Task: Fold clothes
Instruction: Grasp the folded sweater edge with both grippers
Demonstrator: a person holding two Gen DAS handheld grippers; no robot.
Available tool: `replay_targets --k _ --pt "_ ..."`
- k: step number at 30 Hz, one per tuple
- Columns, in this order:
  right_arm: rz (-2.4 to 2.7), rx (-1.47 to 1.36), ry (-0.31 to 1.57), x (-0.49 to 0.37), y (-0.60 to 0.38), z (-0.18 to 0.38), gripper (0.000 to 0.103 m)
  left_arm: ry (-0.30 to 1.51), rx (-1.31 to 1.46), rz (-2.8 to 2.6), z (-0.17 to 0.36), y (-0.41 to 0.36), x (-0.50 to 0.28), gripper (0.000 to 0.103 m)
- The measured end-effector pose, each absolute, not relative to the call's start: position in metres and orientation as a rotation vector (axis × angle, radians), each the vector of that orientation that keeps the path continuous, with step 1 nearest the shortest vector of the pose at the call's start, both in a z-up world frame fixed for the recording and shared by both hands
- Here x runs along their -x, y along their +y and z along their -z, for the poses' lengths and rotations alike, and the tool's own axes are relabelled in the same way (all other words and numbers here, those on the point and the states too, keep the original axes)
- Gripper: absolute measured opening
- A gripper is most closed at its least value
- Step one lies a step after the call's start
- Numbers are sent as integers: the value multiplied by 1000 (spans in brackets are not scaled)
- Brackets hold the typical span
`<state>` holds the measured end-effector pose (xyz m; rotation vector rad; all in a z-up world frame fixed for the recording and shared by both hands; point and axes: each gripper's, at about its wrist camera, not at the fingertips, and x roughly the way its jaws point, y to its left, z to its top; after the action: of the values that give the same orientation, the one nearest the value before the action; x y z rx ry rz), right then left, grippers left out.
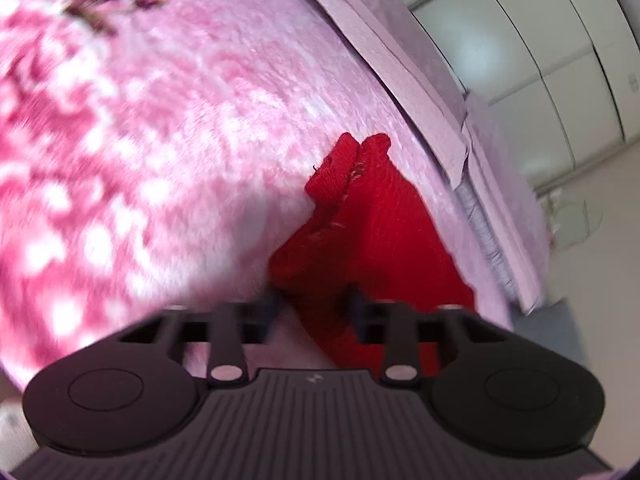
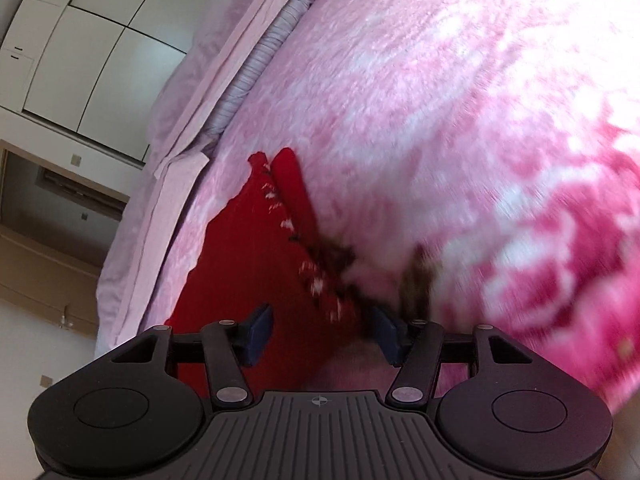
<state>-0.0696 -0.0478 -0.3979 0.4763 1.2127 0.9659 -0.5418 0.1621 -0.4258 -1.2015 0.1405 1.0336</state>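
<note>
A red knitted garment (image 1: 368,232) lies on a pink plush blanket (image 1: 160,140). In the left wrist view my left gripper (image 1: 316,304) stands open, its dark fingers on either side of the red cloth's near part. In the right wrist view the red garment (image 2: 248,264) has a seam with white and dark flecks running toward my right gripper (image 2: 324,328). That gripper is open, with the garment's edge lying between its blue-padded fingers (image 2: 258,328). Both views are motion-blurred.
The pink blanket (image 2: 440,120) covers a bed. A lilac sheet and pillow (image 1: 400,40) run along the bed's edge, also in the right wrist view (image 2: 192,100). White wardrobe doors (image 1: 540,60) stand beyond the bed.
</note>
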Motion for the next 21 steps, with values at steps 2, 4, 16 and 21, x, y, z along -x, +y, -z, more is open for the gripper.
replay_targets --k 2,4,16,21 --pt "-964 -451 1206 67 -44 399 21 162 1190 -1013 428 168 541 8" --pt "-958 -458 1238 65 -44 404 16 168 1185 -1003 427 173 542 7" --pt "-967 -411 1322 152 -78 370 13 268 1000 -942 374 251 568 7" --pt "-1008 -306 1348 171 -87 378 43 287 1064 -945 388 237 578 19"
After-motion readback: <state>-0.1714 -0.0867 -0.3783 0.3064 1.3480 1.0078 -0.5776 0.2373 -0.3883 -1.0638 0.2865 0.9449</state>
